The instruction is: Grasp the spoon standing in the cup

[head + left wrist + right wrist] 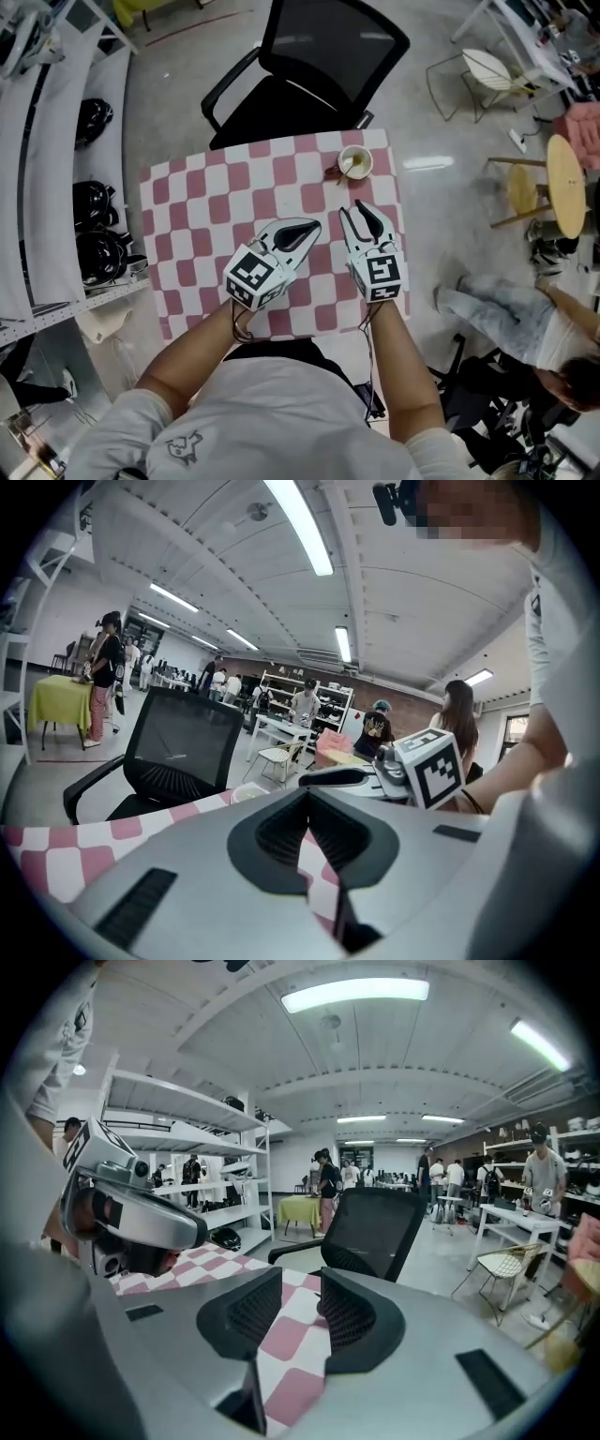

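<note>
A pale cup (355, 162) stands at the far right corner of the pink-and-white checkered table (202, 211). A spoon (348, 168) leans inside it, too small to make out well. My right gripper (353, 209) hovers just short of the cup, pointing at it, its jaws open with only cloth showing between them (300, 1283). To its left, my left gripper (315, 224) rests low over the cloth with its jaws shut and empty (307, 795). In the left gripper view the cup's rim (247, 794) peeks over the jaws.
A black office chair (309, 66) is pushed against the table's far edge behind the cup. White shelves with dark helmets (94, 230) run along the left. A person sits on the floor (525, 328) at the right, near a round wooden table (565, 183).
</note>
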Demonstrator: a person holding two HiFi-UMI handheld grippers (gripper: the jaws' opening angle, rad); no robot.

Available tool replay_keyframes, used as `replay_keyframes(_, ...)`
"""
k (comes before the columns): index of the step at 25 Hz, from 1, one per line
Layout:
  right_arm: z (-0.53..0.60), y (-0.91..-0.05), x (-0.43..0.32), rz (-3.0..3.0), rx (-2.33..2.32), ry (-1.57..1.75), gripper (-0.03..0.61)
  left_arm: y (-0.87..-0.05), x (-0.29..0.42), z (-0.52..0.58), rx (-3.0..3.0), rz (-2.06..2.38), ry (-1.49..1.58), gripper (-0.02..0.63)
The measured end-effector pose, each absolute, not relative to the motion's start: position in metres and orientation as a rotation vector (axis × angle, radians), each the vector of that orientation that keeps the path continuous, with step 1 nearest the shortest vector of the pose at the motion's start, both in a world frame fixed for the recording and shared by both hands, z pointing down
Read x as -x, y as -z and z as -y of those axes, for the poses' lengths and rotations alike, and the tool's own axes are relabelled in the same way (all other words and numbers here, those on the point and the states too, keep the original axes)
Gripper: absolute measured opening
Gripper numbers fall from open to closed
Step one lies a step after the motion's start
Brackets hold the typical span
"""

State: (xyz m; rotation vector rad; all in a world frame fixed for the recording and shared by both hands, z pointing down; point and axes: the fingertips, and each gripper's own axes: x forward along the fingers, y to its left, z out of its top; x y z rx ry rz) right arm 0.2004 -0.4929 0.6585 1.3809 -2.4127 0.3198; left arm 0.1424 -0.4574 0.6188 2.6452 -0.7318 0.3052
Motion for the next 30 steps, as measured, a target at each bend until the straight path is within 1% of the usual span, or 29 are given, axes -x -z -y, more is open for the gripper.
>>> replay_keyframes(11, 0.539, -0.719, -0.189, 2.305, -1.292, -0.221, 0.138, -0.659, -0.145, 0.487, -2.604, 0.737, -0.337, 0.011)
replay_keyframes(19, 0.557, -0.741, -0.188, 2.244, -1.252, -0.164, 0.136, -0.673, -0.145, 0.491, -2.584, 0.732, -0.358, 0.011)
replay_keyframes(23, 0.559, -0.746, -0.188, 2.224, -1.242, -0.127, 0.089, -0.676, -0.144, 0.491, -2.578, 0.734, -0.359, 0.011)
replay_keyframes(30, 0.563, -0.729, -0.204, 2.184, -1.311, -0.065, 0.052, -0.672, -0.145, 0.49, -2.584, 0.736, -0.359, 0.011)
